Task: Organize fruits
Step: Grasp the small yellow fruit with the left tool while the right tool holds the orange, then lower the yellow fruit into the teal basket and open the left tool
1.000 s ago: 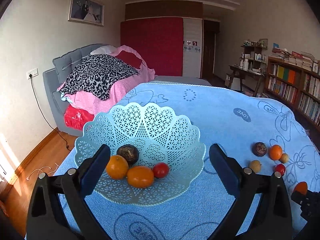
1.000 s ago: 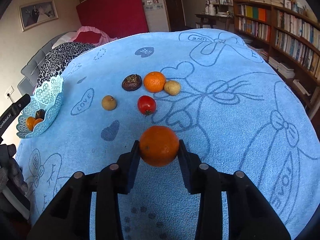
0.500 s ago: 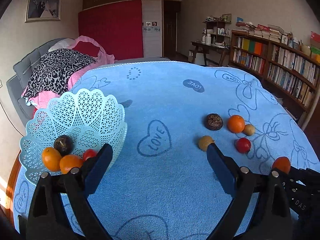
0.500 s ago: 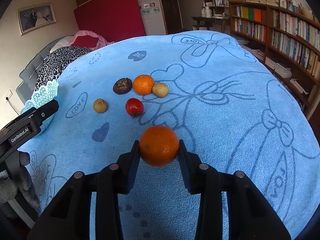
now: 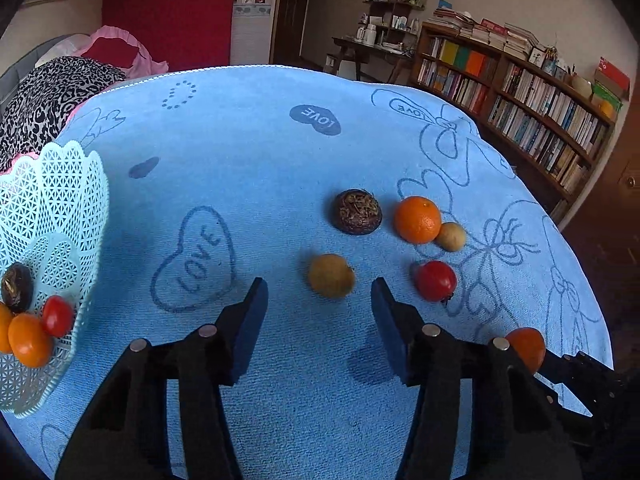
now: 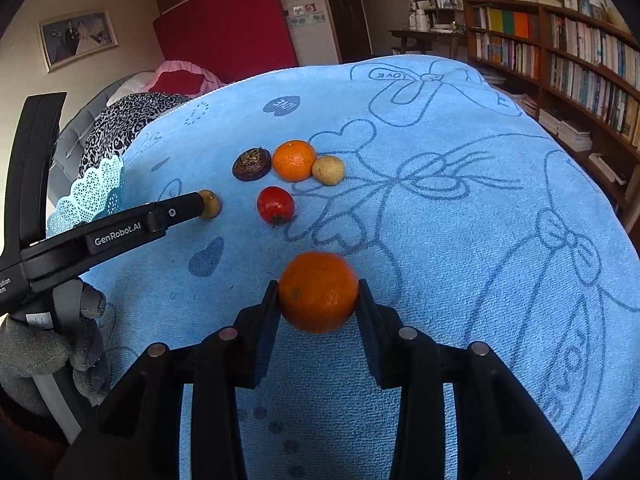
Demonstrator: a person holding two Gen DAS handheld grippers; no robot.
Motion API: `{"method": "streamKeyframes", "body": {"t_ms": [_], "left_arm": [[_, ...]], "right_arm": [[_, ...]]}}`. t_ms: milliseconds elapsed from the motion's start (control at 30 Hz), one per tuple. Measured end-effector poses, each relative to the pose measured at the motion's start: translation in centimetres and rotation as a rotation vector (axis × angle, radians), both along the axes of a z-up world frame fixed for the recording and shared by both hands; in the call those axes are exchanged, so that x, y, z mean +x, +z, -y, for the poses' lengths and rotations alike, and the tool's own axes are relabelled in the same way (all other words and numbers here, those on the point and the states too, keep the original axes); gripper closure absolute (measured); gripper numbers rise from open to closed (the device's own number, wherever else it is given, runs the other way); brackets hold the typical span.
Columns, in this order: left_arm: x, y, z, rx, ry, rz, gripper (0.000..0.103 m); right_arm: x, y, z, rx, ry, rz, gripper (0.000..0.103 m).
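Observation:
My left gripper (image 5: 318, 300) is open, its fingers just short of a small yellow-brown fruit (image 5: 331, 275) on the blue cloth. Beyond lie a dark wrinkled fruit (image 5: 357, 212), an orange (image 5: 417, 219), a second yellow-brown fruit (image 5: 451, 236) and a red tomato (image 5: 435, 280). The pale blue lattice basket (image 5: 60, 200) at the far left holds a dark fruit, oranges and a tomato. My right gripper (image 6: 318, 294) is shut on an orange (image 6: 318, 291) above the cloth. In the right wrist view the left gripper (image 6: 196, 206) reaches the yellow-brown fruit (image 6: 212, 204).
The blue towel (image 5: 248, 152) with LOVE hearts covers the whole table. A bookshelf (image 5: 520, 92) runs along the right wall, and a bed with a leopard-print blanket (image 5: 44, 92) stands at the back left. A gloved hand (image 6: 48, 344) holds the left gripper.
My left gripper has swung right, away from the basket, and closed in on the small yellow-brown fruit. The right gripper keeps hold of its orange and has drifted slightly.

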State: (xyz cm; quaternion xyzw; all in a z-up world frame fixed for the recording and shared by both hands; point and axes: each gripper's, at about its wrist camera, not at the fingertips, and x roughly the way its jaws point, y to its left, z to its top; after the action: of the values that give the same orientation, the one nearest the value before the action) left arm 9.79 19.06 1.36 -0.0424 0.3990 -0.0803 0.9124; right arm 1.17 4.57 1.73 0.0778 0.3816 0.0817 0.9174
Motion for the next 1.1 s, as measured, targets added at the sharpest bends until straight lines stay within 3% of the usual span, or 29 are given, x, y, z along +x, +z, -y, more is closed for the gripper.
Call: {"method": "streamKeyframes", "body": {"t_ms": [233, 300, 500, 833, 1100], "left_arm": [[2.1, -1.2, 1.0, -0.02, -0.011, -0.042, 0.064], [2.4, -1.6, 1.1, -0.025, -0.003, -0.053, 0.074], [2.0, -1.4, 0.5, -0.045, -0.002, -0.043, 0.074], [0.4, 0.2, 0.7, 0.006, 0.019, 0.039, 0.074], [-1.5, 1.5, -1.0, 0.043, 0.111, 0.095, 0.074]], "right_arm": [[0.1, -0.2, 0.0, 0.007, 0.006, -0.006, 0.065], [0.1, -0.2, -0.1, 0.007, 0.007, -0.008, 0.065], [0.1, -0.3, -0.1, 0.008, 0.006, -0.007, 0.065], [0.1, -0.3, 0.1, 0.012, -0.002, -0.003, 0.065], [-0.1, -0.2, 0.2, 0.014, -0.004, 0.001, 0.065]]}}
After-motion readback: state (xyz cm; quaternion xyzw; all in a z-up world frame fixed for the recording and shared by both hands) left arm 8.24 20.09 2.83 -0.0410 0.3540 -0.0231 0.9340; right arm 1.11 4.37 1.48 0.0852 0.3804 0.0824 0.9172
